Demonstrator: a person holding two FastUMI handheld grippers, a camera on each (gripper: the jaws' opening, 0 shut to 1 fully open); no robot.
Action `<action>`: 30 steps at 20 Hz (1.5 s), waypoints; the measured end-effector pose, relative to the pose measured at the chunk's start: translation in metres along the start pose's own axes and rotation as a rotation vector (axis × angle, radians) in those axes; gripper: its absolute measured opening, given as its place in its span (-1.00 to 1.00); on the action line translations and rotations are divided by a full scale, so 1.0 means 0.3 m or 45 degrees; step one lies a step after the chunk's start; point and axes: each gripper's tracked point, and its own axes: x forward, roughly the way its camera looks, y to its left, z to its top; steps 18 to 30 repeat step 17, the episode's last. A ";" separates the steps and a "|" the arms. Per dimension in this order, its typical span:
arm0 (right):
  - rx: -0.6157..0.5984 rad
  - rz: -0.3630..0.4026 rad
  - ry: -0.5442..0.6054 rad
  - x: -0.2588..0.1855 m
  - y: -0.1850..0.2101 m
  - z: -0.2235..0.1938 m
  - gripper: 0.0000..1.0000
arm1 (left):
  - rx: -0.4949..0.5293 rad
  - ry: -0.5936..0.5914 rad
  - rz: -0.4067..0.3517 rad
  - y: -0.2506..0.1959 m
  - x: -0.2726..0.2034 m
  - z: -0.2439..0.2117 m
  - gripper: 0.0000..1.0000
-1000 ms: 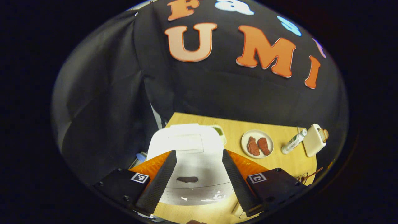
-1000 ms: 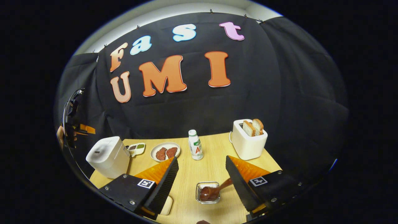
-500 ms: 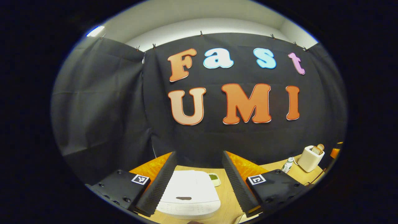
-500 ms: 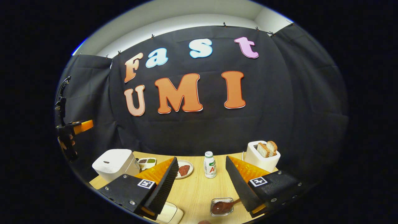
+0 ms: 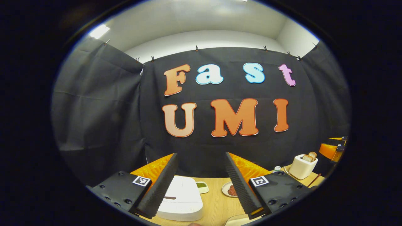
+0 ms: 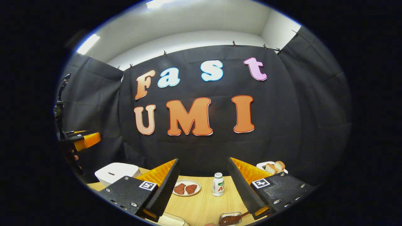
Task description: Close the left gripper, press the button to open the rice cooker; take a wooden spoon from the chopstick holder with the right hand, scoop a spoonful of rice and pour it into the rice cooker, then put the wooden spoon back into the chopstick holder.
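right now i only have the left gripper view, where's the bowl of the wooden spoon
Observer: In the right gripper view the wooden spoon lies bowl-down in the clear holder, at the bottom edge by the right gripper.
Operator: is that gripper open
Observer: Yes, its jaws stand wide apart with nothing between them.
Operator: is my gripper touching the cooker
Observer: No, the left gripper hangs clear above the rice cooker.

The left gripper was held level — jaws wide apart (nothing between them); the right gripper likewise gaped.
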 end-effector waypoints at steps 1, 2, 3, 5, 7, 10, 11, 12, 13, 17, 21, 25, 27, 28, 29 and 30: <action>-0.012 0.004 0.002 -0.002 0.006 -0.007 0.89 | -0.002 -0.004 -0.006 -0.019 -0.009 -0.004 0.99; -0.011 0.018 0.005 -0.001 0.019 -0.010 0.89 | -0.008 -0.002 -0.019 -0.045 -0.018 -0.012 1.00; -0.006 0.026 0.014 -0.002 0.028 -0.014 0.89 | -0.009 -0.003 -0.024 -0.067 -0.028 -0.020 1.00; 0.008 0.036 0.025 -0.004 0.038 -0.025 0.89 | -0.002 -0.005 -0.030 -0.090 -0.039 -0.032 0.97; 0.023 0.043 0.028 -0.002 0.045 -0.036 0.89 | 0.005 -0.012 -0.031 -0.112 -0.050 -0.036 1.00; 0.032 0.057 0.021 -0.004 0.060 -0.049 0.89 | 0.014 -0.018 -0.025 -0.131 -0.064 -0.054 1.00; 0.031 0.059 0.020 -0.004 0.065 -0.052 0.89 | 0.019 -0.020 -0.023 -0.134 -0.070 -0.060 1.00; 0.028 0.062 0.022 -0.001 0.071 -0.054 0.89 | 0.029 -0.022 -0.022 -0.136 -0.076 -0.064 1.00; 0.025 0.062 0.028 0.001 0.075 -0.058 0.89 | 0.038 -0.018 -0.017 -0.131 -0.081 -0.068 1.00; 0.034 0.064 0.034 0.006 0.093 -0.065 0.89 | 0.048 -0.021 -0.012 -0.107 -0.076 -0.062 1.00; 0.034 0.064 0.034 0.006 0.093 -0.065 0.89 | 0.048 -0.021 -0.012 -0.107 -0.076 -0.062 1.00; 0.034 0.064 0.034 0.006 0.093 -0.065 0.89 | 0.048 -0.021 -0.012 -0.107 -0.076 -0.062 1.00; 0.034 0.064 0.034 0.006 0.093 -0.065 0.89 | 0.048 -0.021 -0.012 -0.107 -0.076 -0.062 1.00; 0.034 0.064 0.034 0.006 0.093 -0.065 0.89 | 0.048 -0.021 -0.012 -0.107 -0.076 -0.062 1.00; 0.034 0.064 0.034 0.006 0.093 -0.065 0.89 | 0.048 -0.021 -0.012 -0.107 -0.076 -0.062 1.00; 0.034 0.064 0.034 0.006 0.093 -0.065 0.89 | 0.048 -0.021 -0.012 -0.107 -0.076 -0.062 1.00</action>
